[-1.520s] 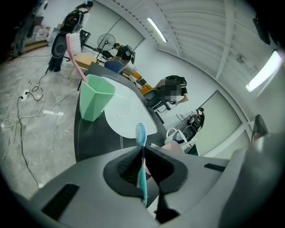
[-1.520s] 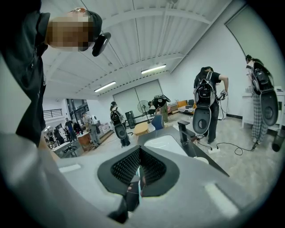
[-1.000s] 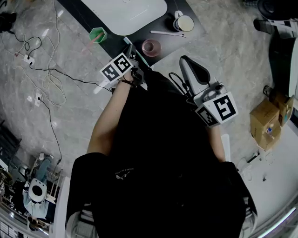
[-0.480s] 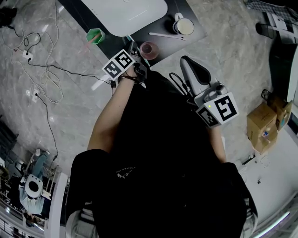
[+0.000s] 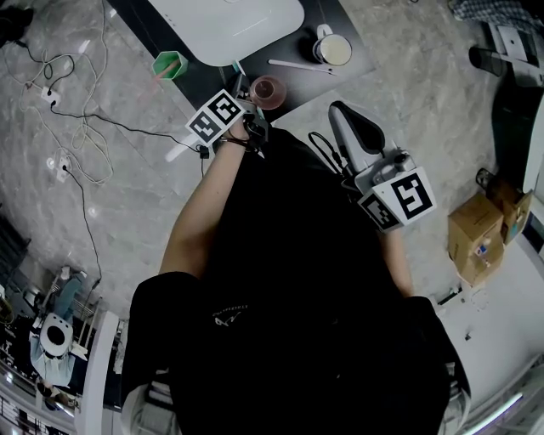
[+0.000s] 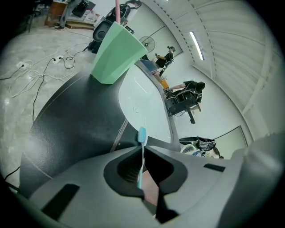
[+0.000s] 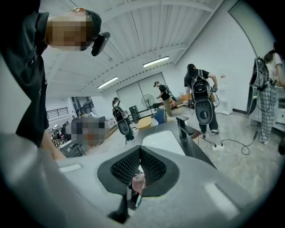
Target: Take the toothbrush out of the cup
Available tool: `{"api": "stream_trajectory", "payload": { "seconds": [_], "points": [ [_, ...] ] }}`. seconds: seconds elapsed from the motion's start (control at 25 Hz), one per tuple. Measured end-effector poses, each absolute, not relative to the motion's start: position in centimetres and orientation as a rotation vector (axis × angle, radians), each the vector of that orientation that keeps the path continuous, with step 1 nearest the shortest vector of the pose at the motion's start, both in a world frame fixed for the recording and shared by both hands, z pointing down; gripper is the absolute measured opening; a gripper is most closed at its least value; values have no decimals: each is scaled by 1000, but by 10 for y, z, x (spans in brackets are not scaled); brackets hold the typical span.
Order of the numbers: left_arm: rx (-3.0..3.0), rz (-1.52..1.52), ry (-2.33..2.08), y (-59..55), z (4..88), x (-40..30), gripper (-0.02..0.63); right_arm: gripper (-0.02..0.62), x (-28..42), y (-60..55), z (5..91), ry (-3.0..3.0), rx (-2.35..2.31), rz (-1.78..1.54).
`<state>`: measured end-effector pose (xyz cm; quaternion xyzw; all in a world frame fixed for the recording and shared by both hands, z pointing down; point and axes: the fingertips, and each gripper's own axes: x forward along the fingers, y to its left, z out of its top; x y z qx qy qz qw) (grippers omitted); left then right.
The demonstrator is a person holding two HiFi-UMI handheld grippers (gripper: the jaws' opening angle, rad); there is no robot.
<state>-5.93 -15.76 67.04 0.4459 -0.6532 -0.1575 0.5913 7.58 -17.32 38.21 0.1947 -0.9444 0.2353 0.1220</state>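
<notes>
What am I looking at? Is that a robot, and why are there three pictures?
It is not a robot. A person in black holds a hand-held gripper, a pincer with two jaws, in each hand. The head view comes from a camera on their head, looking down. The other two views come from cameras riding on each gripper, looking along its jaws. On the dark counter are a white sink, a green cup, a pink cup and a mug. The left hand-held gripper has just been closing its jaws, and they pinch a blue toothbrush near the pink cup. The right hand-held gripper is shut on nothing.
</notes>
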Motion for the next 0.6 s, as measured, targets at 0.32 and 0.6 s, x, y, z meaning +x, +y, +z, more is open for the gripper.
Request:
{"api": "stream_trajectory", "payload": {
  "seconds": [0.32,0.6],
  "points": [
    [1076,-354,-1532,-153,662,-62,106,6,78,-170,383,-2758,544,672],
    [1145,-310,-1593,-132,640,-74,126,6,67,-156,375,-2785,520,659]
  ]
}}
